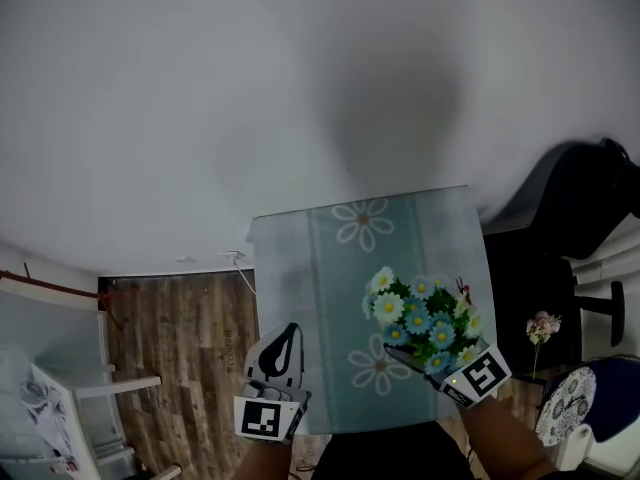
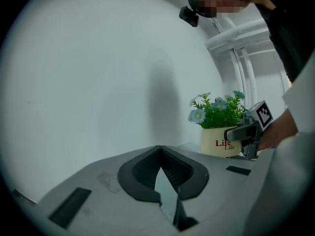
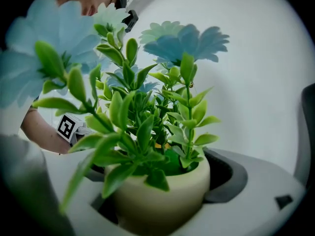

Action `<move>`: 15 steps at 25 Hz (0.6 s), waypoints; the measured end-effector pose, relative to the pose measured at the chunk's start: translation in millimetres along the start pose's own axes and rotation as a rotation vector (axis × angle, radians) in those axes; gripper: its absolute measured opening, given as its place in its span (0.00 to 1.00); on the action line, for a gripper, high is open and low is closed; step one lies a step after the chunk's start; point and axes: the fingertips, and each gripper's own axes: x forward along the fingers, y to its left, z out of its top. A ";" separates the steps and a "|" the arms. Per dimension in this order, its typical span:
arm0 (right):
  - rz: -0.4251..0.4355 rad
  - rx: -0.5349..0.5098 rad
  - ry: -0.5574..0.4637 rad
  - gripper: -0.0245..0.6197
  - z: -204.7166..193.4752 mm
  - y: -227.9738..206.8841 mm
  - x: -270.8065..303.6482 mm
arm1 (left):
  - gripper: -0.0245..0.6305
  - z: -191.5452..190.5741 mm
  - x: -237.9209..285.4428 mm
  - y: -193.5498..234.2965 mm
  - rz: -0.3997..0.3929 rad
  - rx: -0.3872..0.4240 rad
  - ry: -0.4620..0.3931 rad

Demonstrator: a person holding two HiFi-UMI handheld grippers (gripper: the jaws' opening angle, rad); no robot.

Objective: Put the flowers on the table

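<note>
Our right claw (image 3: 162,181) is closed around the cream flower pot (image 3: 152,200), one jaw on each side of its round wall, with the flowers (image 1: 425,313) standing upright above it. In the head view the pot is over the near right part of the desk (image 1: 300,268), above the teal cloth. We cannot tell whether its base is touching the cloth or hanging just above it, because the blooms cover the bottom from above and the left gripper view hides it behind the claw body. Our left claw (image 2: 159,154) has its jaws brought together at the tips with nothing between them. It waits at the near edge of the desk, well apart from the pot.

The main risk, as we judge it, is letting go too soon. If the base is not flat on the cloth, the pot will drop and could rock over, since the foliage sits tall above a small base. The wall is smooth and curved, so a slack hold could let it twist or slide between the jaws. The pot is also closer to the right and near edges than to the middle, so pulling the claw back carelessly could drag it toward the edge. Leaves fill most of the right gripper view, so we would check the landing from the head view.
</note>
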 end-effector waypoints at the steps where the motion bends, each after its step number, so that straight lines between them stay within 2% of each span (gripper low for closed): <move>1: 0.003 0.001 -0.001 0.89 -1.9 -1.0 3.0 | 0.04 -2.5 2.7 1.2 -0.001 -0.004 0.000; 9: 0.000 0.006 0.024 0.89 -24.9 -15.9 21.2 | 0.04 -22.2 15.6 11.1 0.008 -0.027 0.010; 15: 0.014 -0.002 0.051 0.89 -43.5 -22.4 32.4 | 0.04 -29.9 25.3 10.4 -0.021 -0.011 0.008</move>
